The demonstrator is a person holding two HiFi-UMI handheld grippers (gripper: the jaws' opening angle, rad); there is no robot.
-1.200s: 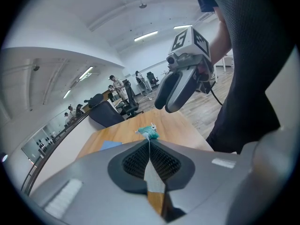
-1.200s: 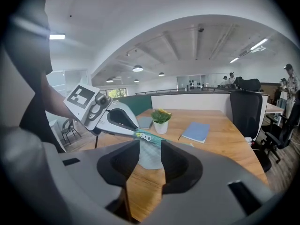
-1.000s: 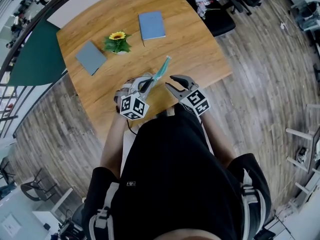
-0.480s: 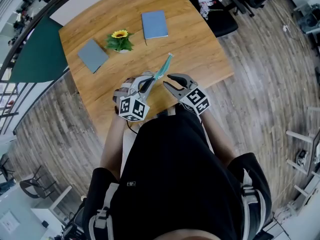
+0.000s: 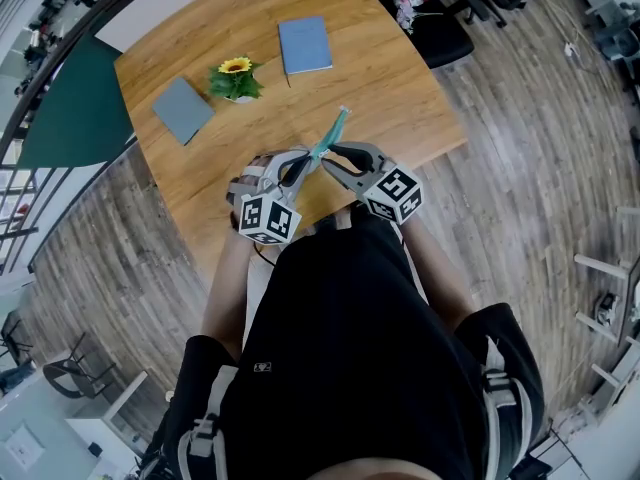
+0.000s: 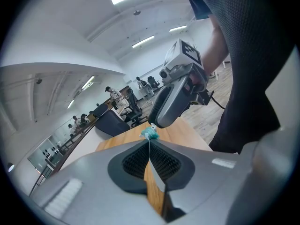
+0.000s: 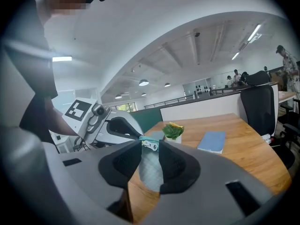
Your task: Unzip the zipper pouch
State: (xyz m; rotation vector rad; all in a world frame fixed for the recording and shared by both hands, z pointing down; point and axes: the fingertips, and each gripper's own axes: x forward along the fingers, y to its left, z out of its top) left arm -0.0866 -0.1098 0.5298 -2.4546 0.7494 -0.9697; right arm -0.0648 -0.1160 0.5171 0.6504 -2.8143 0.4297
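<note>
A slim teal zipper pouch stands up off the wooden table, just in front of the person. My left gripper is shut on its lower edge, and only a teal tip shows past the closed jaws. My right gripper has come in from the right and is closed on the pouch's upper part. In the right gripper view the mesh-patterned pouch fills the gap between the pads. Its silver zipper pull lies between the fingertips. The left gripper shows just behind it.
Farther back on the table stand a small potted sunflower, a blue notebook and a grey notebook. A dark office chair stands beyond the table's right corner. The table's near edge runs right under the grippers.
The right gripper has moved left from beside the pouch until its jaws closed on it. The left gripper has kept its grip and hardly moved.
</note>
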